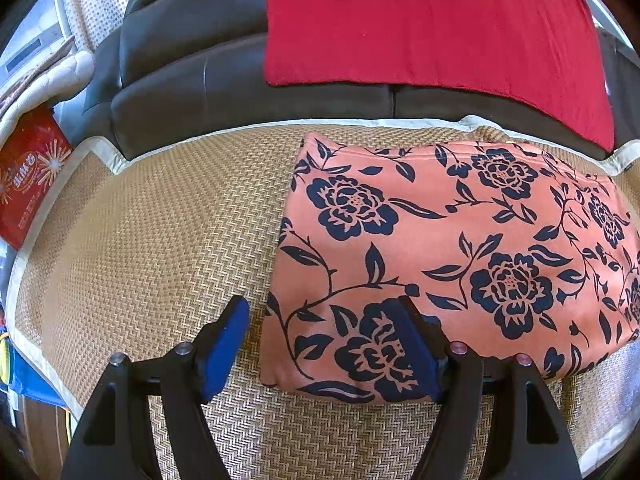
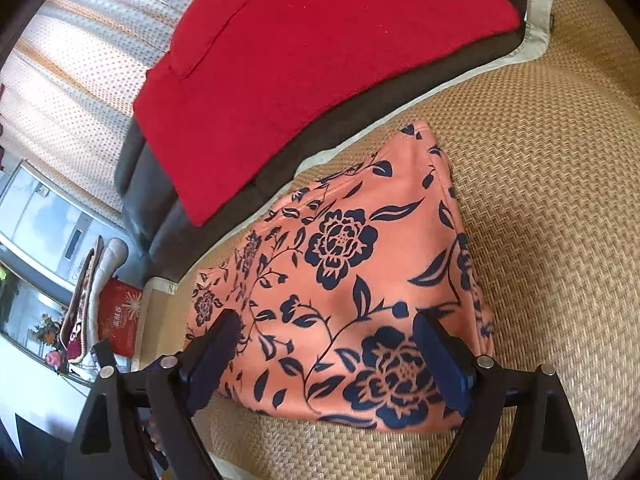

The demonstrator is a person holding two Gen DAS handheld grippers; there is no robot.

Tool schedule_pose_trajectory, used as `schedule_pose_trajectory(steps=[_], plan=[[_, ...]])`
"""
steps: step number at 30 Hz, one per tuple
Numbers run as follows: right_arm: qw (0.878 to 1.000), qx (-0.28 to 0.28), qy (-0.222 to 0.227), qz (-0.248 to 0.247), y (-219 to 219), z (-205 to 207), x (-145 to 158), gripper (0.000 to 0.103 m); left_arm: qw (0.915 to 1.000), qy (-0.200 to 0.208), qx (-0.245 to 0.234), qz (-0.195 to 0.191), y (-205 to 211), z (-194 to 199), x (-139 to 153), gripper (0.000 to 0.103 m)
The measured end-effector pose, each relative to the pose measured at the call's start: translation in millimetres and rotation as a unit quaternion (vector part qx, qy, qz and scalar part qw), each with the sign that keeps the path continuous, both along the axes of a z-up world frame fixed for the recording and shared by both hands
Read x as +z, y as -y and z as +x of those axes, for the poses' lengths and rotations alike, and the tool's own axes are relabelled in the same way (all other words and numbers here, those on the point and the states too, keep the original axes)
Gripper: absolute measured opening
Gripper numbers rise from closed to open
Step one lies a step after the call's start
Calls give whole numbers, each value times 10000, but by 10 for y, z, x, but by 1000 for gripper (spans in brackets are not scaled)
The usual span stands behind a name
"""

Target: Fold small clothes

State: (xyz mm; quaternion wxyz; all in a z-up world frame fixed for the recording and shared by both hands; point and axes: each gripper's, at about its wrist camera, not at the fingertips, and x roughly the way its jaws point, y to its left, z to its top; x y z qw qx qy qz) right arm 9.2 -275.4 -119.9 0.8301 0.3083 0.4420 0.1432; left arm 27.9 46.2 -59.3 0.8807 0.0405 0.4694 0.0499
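A folded salmon garment with navy flowers [image 1: 452, 248] lies flat on the woven straw mat [image 1: 152, 232]. My left gripper [image 1: 324, 312] is open over its near left corner: the left finger stands over bare mat, the right finger over the cloth. It holds nothing. In the right wrist view the same garment [image 2: 352, 264] lies on the mat [image 2: 552, 200]. My right gripper [image 2: 324, 328] is open above the garment's near edge, with both fingers over the cloth, and it holds nothing.
A red cloth [image 1: 432, 28] is draped over the dark leather sofa back [image 1: 192, 72] behind the mat; it also shows in the right wrist view [image 2: 304, 56]. A red printed bag [image 1: 28, 184] stands off the mat's left edge. A dotted curtain [image 2: 72, 92] hangs behind.
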Motion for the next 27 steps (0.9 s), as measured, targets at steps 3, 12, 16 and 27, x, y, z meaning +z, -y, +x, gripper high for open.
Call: schedule_pose_trajectory(steps=[3,12,16,27], plan=[[9985,-65,-551,22,32,117,-287,90,9999,-121,-33,-18,0,18,-109,81],[9996,222,-173,35,0,621,182,90,9974,-673,150,-218,-199,74,-465,85],[9972,29,-744,65,186,1204,-161,90,9972,-675,189,-250,-261,65,-470,88],[9921,-633,-701,826,673,1401,-256,97,9979,-366,339,-421,-322,-33,-161,88]])
